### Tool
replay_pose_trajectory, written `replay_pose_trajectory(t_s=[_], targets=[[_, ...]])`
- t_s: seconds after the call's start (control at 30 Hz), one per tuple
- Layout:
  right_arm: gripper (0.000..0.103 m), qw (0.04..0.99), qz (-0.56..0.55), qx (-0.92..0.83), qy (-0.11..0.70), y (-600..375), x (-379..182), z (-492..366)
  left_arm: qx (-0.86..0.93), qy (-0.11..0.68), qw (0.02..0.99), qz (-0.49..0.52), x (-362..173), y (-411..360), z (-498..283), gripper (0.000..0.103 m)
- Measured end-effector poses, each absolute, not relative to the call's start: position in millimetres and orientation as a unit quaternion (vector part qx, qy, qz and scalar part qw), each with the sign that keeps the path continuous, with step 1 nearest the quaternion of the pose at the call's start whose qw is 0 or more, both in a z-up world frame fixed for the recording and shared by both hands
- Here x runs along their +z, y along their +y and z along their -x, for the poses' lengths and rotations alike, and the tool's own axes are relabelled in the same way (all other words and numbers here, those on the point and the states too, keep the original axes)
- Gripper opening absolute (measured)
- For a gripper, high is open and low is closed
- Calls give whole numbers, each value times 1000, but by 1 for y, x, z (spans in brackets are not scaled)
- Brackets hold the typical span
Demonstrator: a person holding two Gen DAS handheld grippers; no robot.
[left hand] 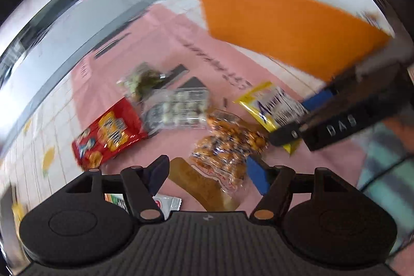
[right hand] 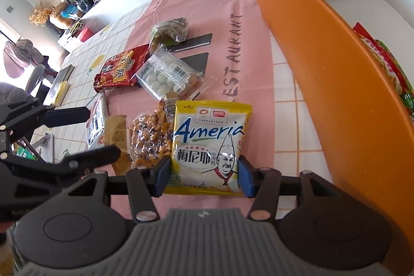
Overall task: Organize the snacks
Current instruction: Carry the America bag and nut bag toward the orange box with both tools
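My right gripper (right hand: 204,173) clamps the yellow snack packet (right hand: 209,144) between its blue pads, orange box (right hand: 323,74) to its right, while my left gripper (left hand: 207,172) gapes empty above the peanut bag (left hand: 227,149).

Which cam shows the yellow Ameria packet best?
Right wrist: the yellow Ameria packet sits sharp and centred between the right gripper pads. In the left wrist view it is blurred and partly covered by that gripper.

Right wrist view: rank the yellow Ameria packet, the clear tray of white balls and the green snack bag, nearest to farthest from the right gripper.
1. Yellow Ameria packet: between the right gripper pads.
2. Clear tray of white balls: beyond it, slightly left.
3. Green snack bag: farthest back, on the pink cloth.
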State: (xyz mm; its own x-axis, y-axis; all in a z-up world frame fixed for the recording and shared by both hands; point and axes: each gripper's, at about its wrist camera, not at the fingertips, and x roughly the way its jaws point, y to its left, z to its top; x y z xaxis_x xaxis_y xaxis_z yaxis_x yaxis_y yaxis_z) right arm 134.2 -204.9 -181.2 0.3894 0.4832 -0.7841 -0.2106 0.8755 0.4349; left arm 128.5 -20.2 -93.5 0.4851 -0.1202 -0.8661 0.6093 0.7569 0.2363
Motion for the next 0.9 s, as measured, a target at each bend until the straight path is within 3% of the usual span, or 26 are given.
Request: replay_pose_trajectory(t_s=[0.2,0.6,0.7,0.9], targets=[[52,826,-124,210,508,-203,-180,-132,-293,442,774,-345,-116,-31,-135,80],[52,826,-125,209,508,-204,-180,-132,-356,455,742,-341,-138,-41,-161,90],[52,827,-122,209,508,-203,-180,-131,-351,463,743,-332,-142,-43,-162,82],[52,824,-129,209,510,-203,-179,-132,-297,462,772,-320,-139,-41,-153,78]])
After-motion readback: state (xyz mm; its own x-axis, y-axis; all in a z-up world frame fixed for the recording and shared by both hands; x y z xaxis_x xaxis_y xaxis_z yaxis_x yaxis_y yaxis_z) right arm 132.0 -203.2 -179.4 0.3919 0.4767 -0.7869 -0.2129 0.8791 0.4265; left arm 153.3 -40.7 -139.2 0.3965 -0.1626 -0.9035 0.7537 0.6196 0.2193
